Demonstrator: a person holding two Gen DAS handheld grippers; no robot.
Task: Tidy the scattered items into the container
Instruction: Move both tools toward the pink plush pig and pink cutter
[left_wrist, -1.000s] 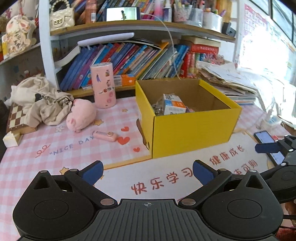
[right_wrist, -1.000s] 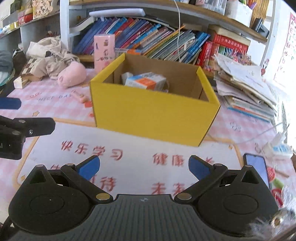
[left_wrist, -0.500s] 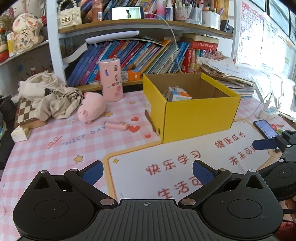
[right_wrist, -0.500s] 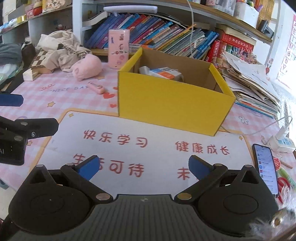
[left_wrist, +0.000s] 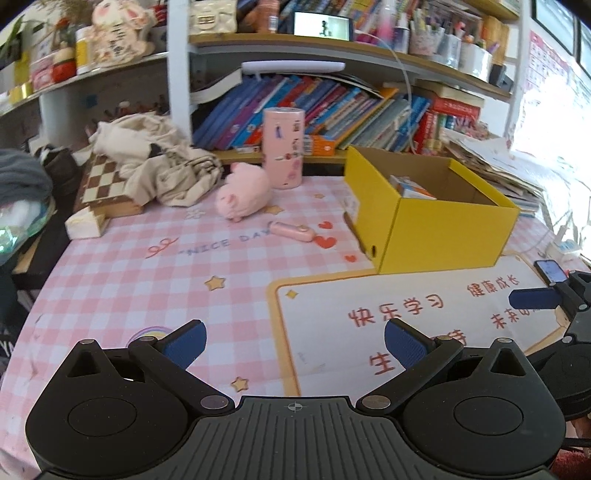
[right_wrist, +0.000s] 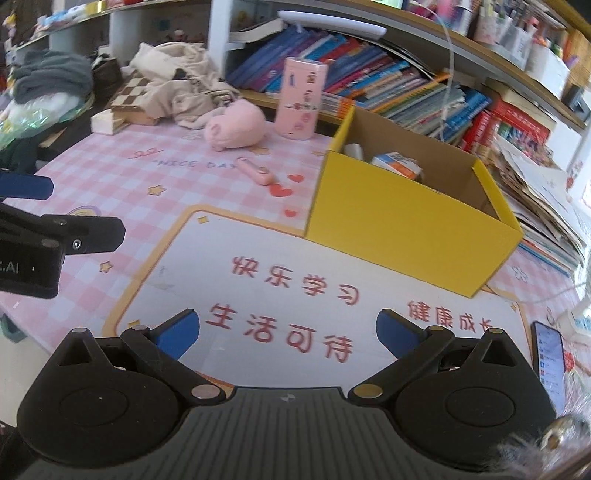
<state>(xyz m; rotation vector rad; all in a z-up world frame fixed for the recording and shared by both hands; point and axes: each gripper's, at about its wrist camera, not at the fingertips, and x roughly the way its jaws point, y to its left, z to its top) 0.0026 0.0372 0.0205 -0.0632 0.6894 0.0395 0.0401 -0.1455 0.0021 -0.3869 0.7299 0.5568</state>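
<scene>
- Both my left tongs (left_wrist: 293, 341) and right tongs (right_wrist: 288, 332) have drawn back from the yellow box (left_wrist: 439, 236), released, grasping nothing
- Pink case (left_wrist: 291, 232) ahead-left, next candidate

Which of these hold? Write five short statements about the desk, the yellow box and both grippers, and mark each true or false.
1. The yellow cardboard box is empty. False: a small orange-and-white carton lies inside.
2. The left gripper is open and holds nothing. True.
3. The pink plush pig lies inside the box. False: it lies on the checked mat, left of the box.
4. The right gripper grips the small pink device. False: it is open and empty.
5. A pink cylinder stands upright behind the pig. True.
</scene>
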